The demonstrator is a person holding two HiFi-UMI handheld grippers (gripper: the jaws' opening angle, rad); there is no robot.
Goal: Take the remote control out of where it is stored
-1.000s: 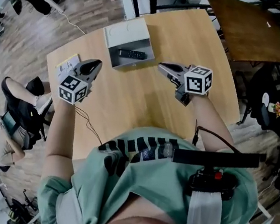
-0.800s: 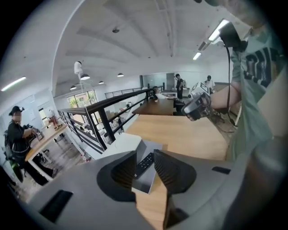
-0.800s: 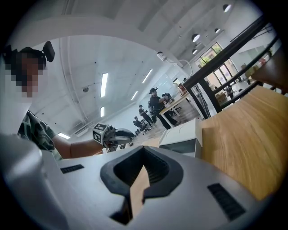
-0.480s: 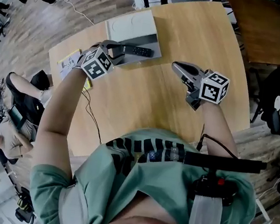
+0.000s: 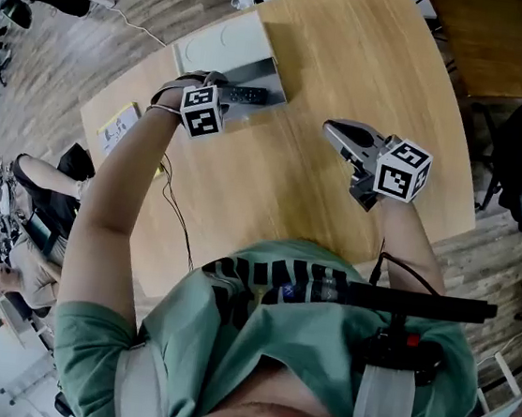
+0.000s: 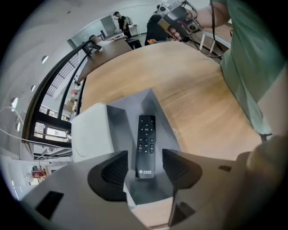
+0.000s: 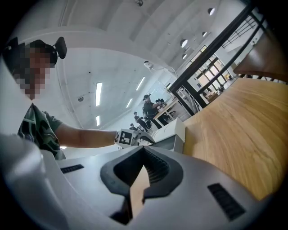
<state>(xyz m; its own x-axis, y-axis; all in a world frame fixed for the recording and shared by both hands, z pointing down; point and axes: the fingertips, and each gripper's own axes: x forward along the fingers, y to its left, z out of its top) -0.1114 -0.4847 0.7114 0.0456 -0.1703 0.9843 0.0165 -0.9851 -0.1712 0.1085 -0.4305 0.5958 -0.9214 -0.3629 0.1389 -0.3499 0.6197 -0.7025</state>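
Both arms reach over the table (image 5: 373, 66). Left gripper (image 6: 143, 170) points straight down into the box (image 6: 90, 134); its jaws, just opening, flank the end of the remote (image 6: 146, 143) lying flat inside, pads clear. Right gripper (image 5: 333, 130) hovers level, jaws closed, empty.

Right gripper (image 7: 144, 150) over a wooden surface (image 7: 234, 130)
Fingers (image 7: 163, 167) meet at the tips; beyond them a white box (image 7: 173, 133), a forearm (image 7: 85, 137) beside it.

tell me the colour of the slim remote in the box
Black remote, best in left gripper view.
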